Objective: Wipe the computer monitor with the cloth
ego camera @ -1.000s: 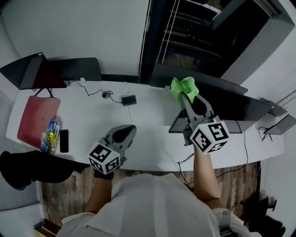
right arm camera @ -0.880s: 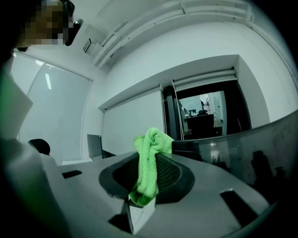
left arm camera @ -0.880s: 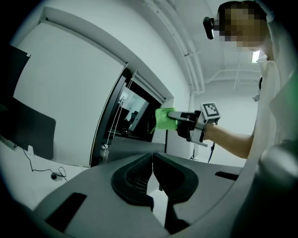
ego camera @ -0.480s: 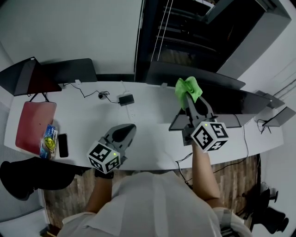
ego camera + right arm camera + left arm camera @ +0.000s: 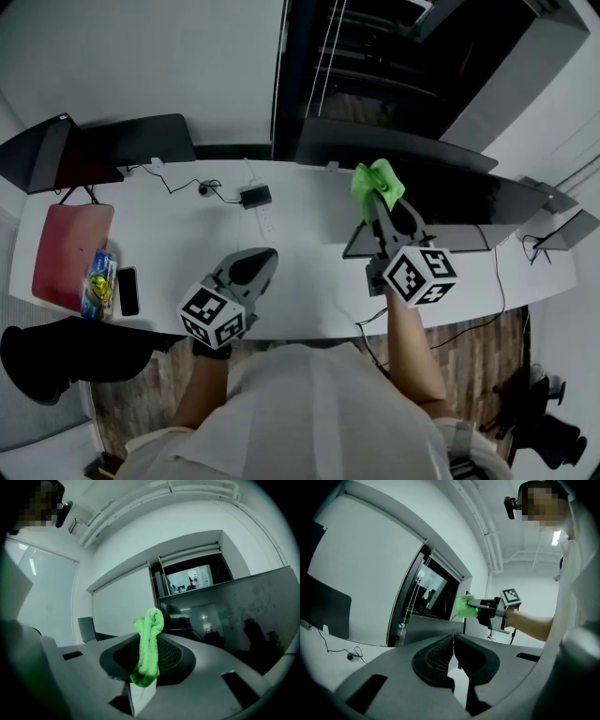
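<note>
My right gripper [image 5: 376, 200] is shut on a bright green cloth [image 5: 376, 181], held up in front of the wide dark monitor [image 5: 450, 202] at the desk's right. In the right gripper view the cloth [image 5: 149, 644] stands bunched between the jaws, with the monitor's glossy screen [image 5: 234, 616] close on the right. My left gripper [image 5: 263, 257] hovers low over the white desk [image 5: 187, 234], jaws shut and holding nothing. From the left gripper view I see the right gripper [image 5: 471, 603] with the cloth [image 5: 464, 606] at the monitor's upper edge.
A second dark monitor [image 5: 141, 141] stands at the back left, another screen [image 5: 42, 150] beside it. A red pad [image 5: 66, 248], a phone [image 5: 128, 291] and a snack packet [image 5: 99, 286] lie at the desk's left end. Cables and a power adapter [image 5: 254, 196] lie mid-desk.
The right gripper with the green cloth has shifted slightly along the monitor's top edge. The left gripper has stayed where it was.
</note>
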### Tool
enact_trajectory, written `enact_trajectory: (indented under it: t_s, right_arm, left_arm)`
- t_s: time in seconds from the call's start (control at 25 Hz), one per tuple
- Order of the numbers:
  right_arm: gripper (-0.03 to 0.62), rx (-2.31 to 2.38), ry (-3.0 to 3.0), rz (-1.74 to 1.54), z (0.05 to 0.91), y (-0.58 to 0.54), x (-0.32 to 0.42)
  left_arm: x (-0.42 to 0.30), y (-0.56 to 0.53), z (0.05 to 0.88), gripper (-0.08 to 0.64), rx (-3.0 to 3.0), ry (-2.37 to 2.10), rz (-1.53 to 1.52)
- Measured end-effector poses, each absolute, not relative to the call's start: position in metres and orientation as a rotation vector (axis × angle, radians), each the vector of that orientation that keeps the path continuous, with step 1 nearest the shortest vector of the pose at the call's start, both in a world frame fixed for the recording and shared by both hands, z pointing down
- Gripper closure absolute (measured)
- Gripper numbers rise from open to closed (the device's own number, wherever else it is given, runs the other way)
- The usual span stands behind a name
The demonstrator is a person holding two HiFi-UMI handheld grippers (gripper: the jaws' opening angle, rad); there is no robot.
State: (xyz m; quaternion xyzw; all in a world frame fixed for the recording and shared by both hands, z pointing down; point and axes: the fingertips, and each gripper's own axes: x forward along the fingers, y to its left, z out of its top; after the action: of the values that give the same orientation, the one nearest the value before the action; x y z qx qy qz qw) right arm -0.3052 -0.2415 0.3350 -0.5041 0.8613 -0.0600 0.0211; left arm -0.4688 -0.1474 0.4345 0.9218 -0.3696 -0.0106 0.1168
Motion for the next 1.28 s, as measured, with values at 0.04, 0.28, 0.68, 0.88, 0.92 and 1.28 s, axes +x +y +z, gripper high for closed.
enact_trajectory:
  t_s: [0.04, 0.28, 0.68, 0.88, 0.92, 1.28]
  right_arm:
    - [0.520, -1.566, 2.674, -0.193, 0.339, -0.241, -0.305]
    - [0.520, -1.589, 2.707, -0.239, 0.363, -0.237, -0.306]
    - [0.520, -1.647, 2.759, -0.324, 0.410, -0.233, -0.304]
    - [0.520, -1.676, 2.776, -0.364, 0.428, -0.233, -0.303]
    - [0.520, -1.681, 2.778, -0.372, 0.432, -0.232, -0.303]
    - [0.520, -1.726, 2.823, -0.446, 0.471, -0.229, -0.302]
  left_arm:
    - [-0.468, -0.147, 0.435, 0.538, 2.699, -1.080, -0.031]
    - [-0.468, -0.145, 0.436, 0.538, 2.698, -1.077, -0.027]
    - [-0.465, -0.142, 0.442, 0.538, 2.691, -1.071, -0.019]
    - [-0.465, -0.141, 0.441, 0.538, 2.692, -1.068, -0.016]
    - [-0.465, -0.140, 0.442, 0.538, 2.691, -1.068, -0.014]
    - [-0.465, -0.137, 0.445, 0.538, 2.685, -1.072, -0.003]
